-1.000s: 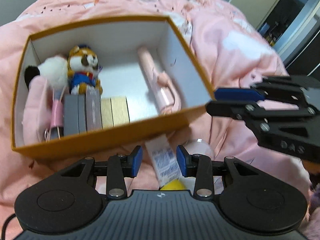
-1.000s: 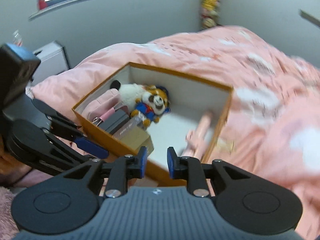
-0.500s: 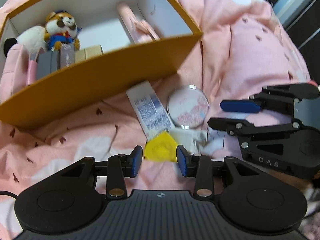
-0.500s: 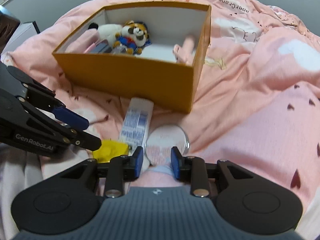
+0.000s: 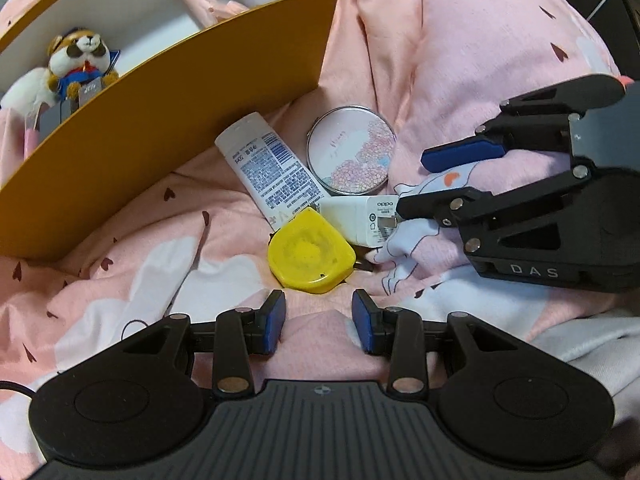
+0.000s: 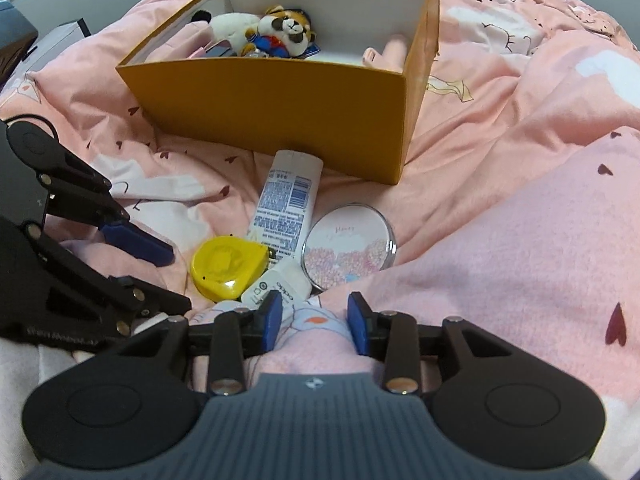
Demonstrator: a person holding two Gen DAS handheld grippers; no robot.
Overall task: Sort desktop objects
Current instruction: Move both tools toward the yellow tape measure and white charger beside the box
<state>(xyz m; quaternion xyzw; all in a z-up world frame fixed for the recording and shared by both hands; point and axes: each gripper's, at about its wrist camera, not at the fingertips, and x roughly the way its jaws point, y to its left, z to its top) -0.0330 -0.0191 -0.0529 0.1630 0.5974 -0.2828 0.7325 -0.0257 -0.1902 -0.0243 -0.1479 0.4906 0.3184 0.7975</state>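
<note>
A pink bedspread (image 6: 500, 208) printed with small hearts covers a bed. On it sits an orange cardboard box (image 6: 280, 108) with a white inside. The box holds a raccoon plush toy (image 6: 286, 30) in a blue outfit, a white plush (image 6: 228, 24) beside it, some flat dark cases too hidden to name, and a pale pink item (image 6: 390, 54) at the right end.

In front of the box four loose things lie in a close cluster on the bedspread. A white tube (image 6: 288, 204) with blue print points its cap toward the box. A round compact mirror (image 6: 348, 252) with a floral lid lies just right of the tube. A yellow tape measure (image 6: 226, 266) lies left of the tube's lower end. A white charger (image 6: 276, 286) lies between the tape measure and the mirror, touching both.

The left claw (image 5: 319, 328) hovers just short of the tape measure, blue pads apart and empty. The right claw (image 6: 314, 322) hovers at the charger; its jaws have just been opening and grip nothing, with only a fold of bedspread between them.
</note>
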